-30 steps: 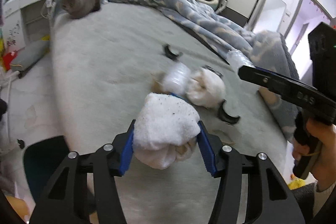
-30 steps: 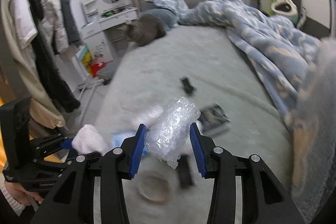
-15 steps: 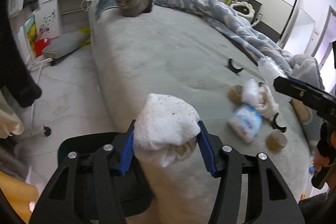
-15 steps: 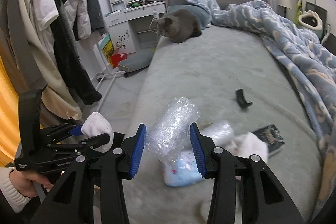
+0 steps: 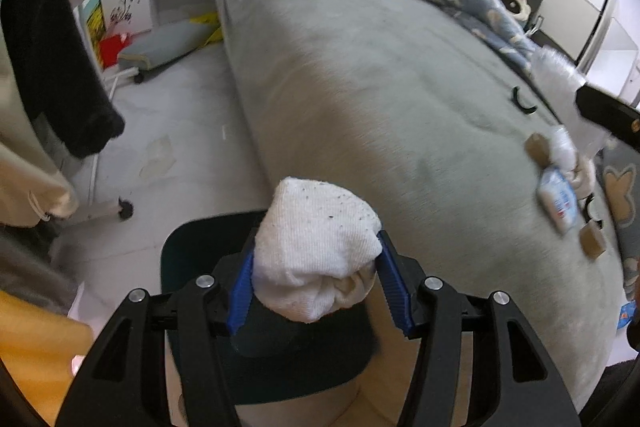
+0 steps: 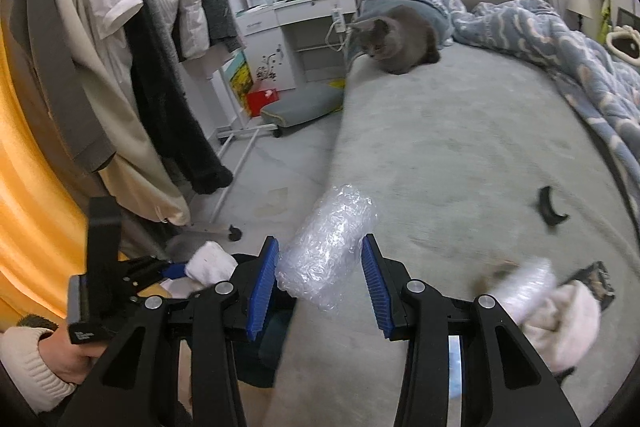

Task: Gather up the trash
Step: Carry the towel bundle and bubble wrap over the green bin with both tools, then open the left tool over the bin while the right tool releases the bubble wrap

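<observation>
**White cloth and bubble wrap carried at the bedside**

White and speckled with dark flecks, a balled-up cloth (image 5: 316, 247) sits pinched between the blue pads of the left gripper (image 5: 318, 277), jaws drawn in snug against its sides. It hangs above a dark bin (image 5: 192, 251) standing on the floor beside the grey bed (image 5: 380, 87). The right gripper (image 6: 320, 279) clamps a crumpled roll of bubble wrap (image 6: 326, 251) the same way, over the bed's near edge. More litter lies on the mattress: a blue-and-white packet (image 5: 558, 197), a cardboard roll (image 5: 592, 241), a black curved piece (image 6: 550, 211). A grey cat (image 6: 396, 39) crouches at the far end.
</observation>
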Demonstrator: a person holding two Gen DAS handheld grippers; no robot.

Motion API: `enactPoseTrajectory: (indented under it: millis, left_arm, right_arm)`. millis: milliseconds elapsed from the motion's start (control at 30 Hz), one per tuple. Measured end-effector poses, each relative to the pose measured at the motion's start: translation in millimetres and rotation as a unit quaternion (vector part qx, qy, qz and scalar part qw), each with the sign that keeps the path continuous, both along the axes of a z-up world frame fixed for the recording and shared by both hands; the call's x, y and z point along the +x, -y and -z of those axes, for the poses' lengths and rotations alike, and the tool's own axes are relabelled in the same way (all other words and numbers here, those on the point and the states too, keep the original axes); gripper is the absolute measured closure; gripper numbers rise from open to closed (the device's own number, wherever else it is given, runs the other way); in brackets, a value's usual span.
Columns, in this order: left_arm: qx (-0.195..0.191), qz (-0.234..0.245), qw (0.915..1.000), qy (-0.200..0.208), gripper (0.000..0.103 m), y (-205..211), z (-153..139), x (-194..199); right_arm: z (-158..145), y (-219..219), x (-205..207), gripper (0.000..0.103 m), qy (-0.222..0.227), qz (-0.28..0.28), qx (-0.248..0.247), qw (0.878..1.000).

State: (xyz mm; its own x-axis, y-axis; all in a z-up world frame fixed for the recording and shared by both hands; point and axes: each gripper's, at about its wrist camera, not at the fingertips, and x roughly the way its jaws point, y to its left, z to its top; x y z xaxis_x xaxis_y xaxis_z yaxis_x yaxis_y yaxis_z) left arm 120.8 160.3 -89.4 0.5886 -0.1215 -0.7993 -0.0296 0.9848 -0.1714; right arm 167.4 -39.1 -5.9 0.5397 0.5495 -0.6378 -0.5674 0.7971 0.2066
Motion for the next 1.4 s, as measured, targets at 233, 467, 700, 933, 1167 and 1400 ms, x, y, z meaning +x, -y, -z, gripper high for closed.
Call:
enactPoseTrajectory:
  millis: [233, 467, 700, 933, 1167, 1400]
  left_arm:
    - [-0.002, -0.014, 0.9987, -0.049, 0.044, -27.2, 24.2, -2.8]
    - [-0.024, -0.025, 0.9945, -0.099, 0.044, -50.4, 44.9, -8.8]
    - [-0.046, -0.040, 0.9903, -0.125, 0.031, -71.0, 54.8, -15.1]
    - [-0.045, -0.045, 0.9921, -0.108, 0.019, -85.9, 46.2, -24.3]
    - [-0.036, -0.054, 0.9964, -0.054, 0.017, -101.5, 20.4, -34.1]
    - [-0.037, -0.061, 0.9975, -0.006, 0.017, -115.0, -1.2, -38.3]
  right_arm:
    - [11.7, -41.0, -0.9, 0.059, -0.017, -0.034, -0.003, 0.999]
    - [24.9, -75.8, -5.1, 0.059, -0.031, -0.063, -0.011, 0.997]
    - [41.5, -97.0, -2.6, 0.059, -0.049, -0.079, -0.023, 0.995]
    - [64.0, -119.2, 0.2, 0.059, -0.070, -0.091, -0.042, 0.993]
    - [95.4, -138.9, 0.9, 0.059, -0.096, -0.103, -0.073, 0.987]
    - [121.9, -155.2, -5.9, 0.059, -0.115, -0.116, -0.108, 0.981]
